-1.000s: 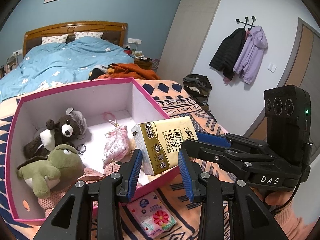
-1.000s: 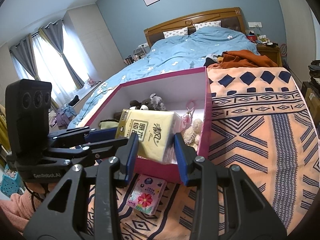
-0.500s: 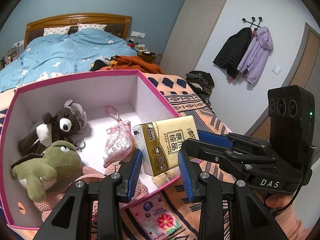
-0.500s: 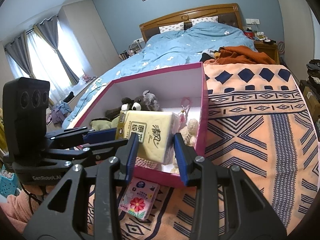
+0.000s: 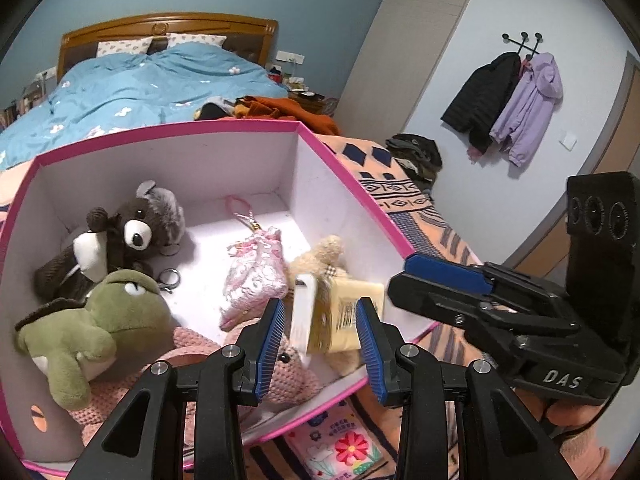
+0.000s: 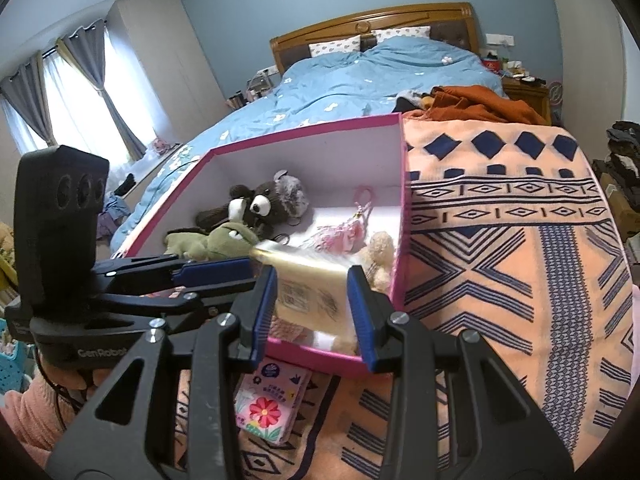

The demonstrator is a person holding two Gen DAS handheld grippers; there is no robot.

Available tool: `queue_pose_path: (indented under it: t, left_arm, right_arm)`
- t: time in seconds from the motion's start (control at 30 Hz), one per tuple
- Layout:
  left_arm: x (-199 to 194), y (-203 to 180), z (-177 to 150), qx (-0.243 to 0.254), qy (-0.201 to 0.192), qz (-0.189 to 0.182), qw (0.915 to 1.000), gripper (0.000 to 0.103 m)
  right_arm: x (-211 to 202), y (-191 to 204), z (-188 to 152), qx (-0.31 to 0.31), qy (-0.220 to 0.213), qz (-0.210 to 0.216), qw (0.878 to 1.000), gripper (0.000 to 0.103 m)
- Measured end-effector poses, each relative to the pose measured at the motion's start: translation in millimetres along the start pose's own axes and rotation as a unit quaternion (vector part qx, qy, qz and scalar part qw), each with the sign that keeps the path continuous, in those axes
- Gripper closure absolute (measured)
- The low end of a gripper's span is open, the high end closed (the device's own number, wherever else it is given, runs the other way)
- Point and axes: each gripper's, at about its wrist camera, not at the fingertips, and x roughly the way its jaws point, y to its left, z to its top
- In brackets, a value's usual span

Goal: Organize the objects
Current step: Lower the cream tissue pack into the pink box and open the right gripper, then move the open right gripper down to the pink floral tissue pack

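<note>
left wrist view: the left tongs [image 5: 319, 308] point down into the near right corner of an open pink box [image 5: 180, 172]. they are closed down to a narrow gap. a yellow tissue pack [image 5: 340, 320] shows blurred and tilted in that gap, over the inside of the box. its right side runs on behind the right pad, and i cannot tell whether the pads pinch it. just past the tips lies a beige soft toy [image 5: 320, 252], and a pink pouch [image 5: 256, 276] sits a little left of them. well to the left are a green frog [image 5: 100, 324] and a brown bear [image 5: 132, 232]. under the tongs, outside the box, lies a flowered packet [image 5: 344, 448]. the right tongs [image 5: 404, 276] reach in from the right toward the pack.

right wrist view: the right tongs [image 6: 312, 280] stand a little apart, with the blurred pack [image 6: 308, 280] between and beyond their pads. whether they grip it i cannot tell. the left tongs [image 6: 224, 276] come in from the left at the same spot. to the right of the tongs spreads a patterned blanket [image 6: 500, 260].
</note>
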Motion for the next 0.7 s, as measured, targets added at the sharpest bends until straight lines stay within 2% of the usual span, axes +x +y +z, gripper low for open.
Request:
queue_pose_path:
  t: [0.13, 0.2, 0.33, 0.5, 0.63, 0.7]
  left_arm:
    - [-6, 1, -4, 0.002, -0.009, 0.008, 0.9999, 0.066]
    - [-13, 0, -8, 0.01, -0.024, 0.014, 0.9996, 0.063]
    - [-39, -6, -20, 0.031, -0.062, 0.023, 0.9973, 0.05]
    - [-73, -17, -44, 0.072, -0.089, 0.008, 0.9934, 0.046]
    - [-85, -23, -71, 0.078, -0.075, -0.032, 0.9936, 0.045]
    - [-79, -26, -82, 0.084, -0.059, -0.03, 0.9943, 0.045]
  right_arm:
    - [-3, -1, -1, 0.001, -0.006, -0.001, 1.0, 0.064]
    - [-7, -1, -3, 0.001, -0.009, 0.002, 1.0, 0.064]
    - [-18, -2, -10, 0.002, -0.019, 0.013, 1.0, 0.064]
    - [-41, 4, -26, -0.006, -0.035, 0.045, 0.998, 0.064]
    - [-51, 11, -45, -0.015, -0.03, 0.076, 0.997, 0.063]
    - [-46, 12, -60, -0.008, -0.01, 0.095, 0.995, 0.063]
